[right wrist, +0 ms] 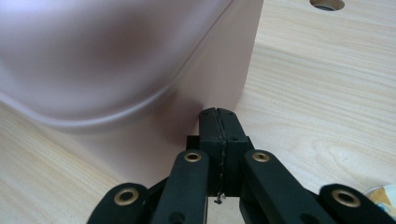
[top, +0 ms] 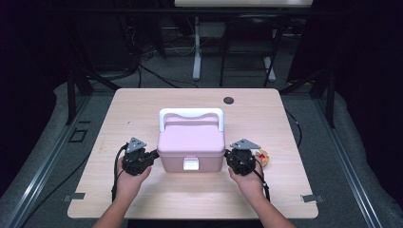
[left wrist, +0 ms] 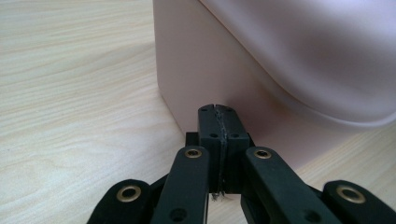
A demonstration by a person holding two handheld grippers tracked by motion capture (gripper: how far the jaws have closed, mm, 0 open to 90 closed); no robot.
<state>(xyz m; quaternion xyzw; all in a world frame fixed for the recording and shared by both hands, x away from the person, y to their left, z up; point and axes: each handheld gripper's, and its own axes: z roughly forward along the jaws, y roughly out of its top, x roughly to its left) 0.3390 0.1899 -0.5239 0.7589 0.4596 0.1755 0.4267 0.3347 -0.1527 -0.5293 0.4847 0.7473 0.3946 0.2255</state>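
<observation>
Both clenched, empty, the left gripper [top: 153, 155] and right gripper [top: 229, 155] flank the pink plastic lidded box [top: 191, 142], tips at its side walls; white latch [top: 191, 164] looks fastened, so opening or moving remains.

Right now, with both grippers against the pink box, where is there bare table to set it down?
Free: the wide strip between the pink box and the table far edge, short of the dark grommet hole, and the near strip by the forearms. Crowded: right of the right gripper, where a small round object lies.
</observation>
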